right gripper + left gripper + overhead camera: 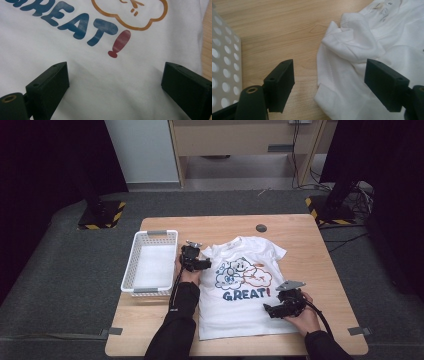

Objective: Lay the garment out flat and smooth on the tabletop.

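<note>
A white T-shirt (243, 290) printed with cartoon clouds and the word GREAT lies flat on the wooden table (300, 235), face up. My left gripper (206, 264) hovers at the shirt's crumpled left sleeve (348, 45), its jaws wide open around the sleeve's folded edge (329, 82). My right gripper (267, 310) is over the shirt's lower right part, just below the red exclamation mark (120, 43). It is open too, with only flat white cloth (117, 87) between its jaws.
A white perforated basket (150, 262) stands at the table's left, close to my left hand; its wall (224, 70) shows in the left gripper view. A dark round hole (261, 228) sits in the tabletop beyond the shirt's collar. Bare wood (207, 42) borders the shirt's right side.
</note>
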Tool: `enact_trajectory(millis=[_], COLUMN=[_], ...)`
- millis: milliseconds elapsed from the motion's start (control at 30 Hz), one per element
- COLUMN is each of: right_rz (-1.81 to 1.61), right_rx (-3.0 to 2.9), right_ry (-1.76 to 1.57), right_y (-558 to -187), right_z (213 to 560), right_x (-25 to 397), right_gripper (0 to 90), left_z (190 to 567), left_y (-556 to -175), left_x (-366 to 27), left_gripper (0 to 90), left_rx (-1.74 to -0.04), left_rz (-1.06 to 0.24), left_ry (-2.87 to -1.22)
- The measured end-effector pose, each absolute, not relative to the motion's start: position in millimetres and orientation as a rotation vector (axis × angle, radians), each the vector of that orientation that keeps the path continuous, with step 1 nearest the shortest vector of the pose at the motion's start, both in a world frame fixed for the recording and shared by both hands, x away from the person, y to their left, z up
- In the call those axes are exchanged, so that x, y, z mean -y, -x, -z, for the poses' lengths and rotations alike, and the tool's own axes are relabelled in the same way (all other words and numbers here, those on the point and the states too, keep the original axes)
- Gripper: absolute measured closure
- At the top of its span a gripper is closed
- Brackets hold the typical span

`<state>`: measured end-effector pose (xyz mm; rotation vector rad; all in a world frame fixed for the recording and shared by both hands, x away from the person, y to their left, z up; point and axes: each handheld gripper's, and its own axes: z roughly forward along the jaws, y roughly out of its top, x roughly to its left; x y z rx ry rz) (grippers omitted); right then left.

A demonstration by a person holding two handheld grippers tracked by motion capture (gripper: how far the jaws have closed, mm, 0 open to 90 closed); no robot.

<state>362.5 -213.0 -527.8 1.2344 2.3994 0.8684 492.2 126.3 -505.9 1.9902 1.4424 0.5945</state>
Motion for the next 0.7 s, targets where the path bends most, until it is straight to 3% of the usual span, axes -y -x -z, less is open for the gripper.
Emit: enact_trajectory(millis=[700], right_rz=[-0.868], right_rx=[-2.403], right_ry=[-1.231], right_y=[-362.4], right_z=[527.8], right_x=[213.1], right_gripper=[7.6], left_z=[524.8], left_y=[-492.2], left_x=[-131.8], left_gripper=[36.0], left_rx=[-1.475], left_rz=[-0.561], left_ry=[-2.005])
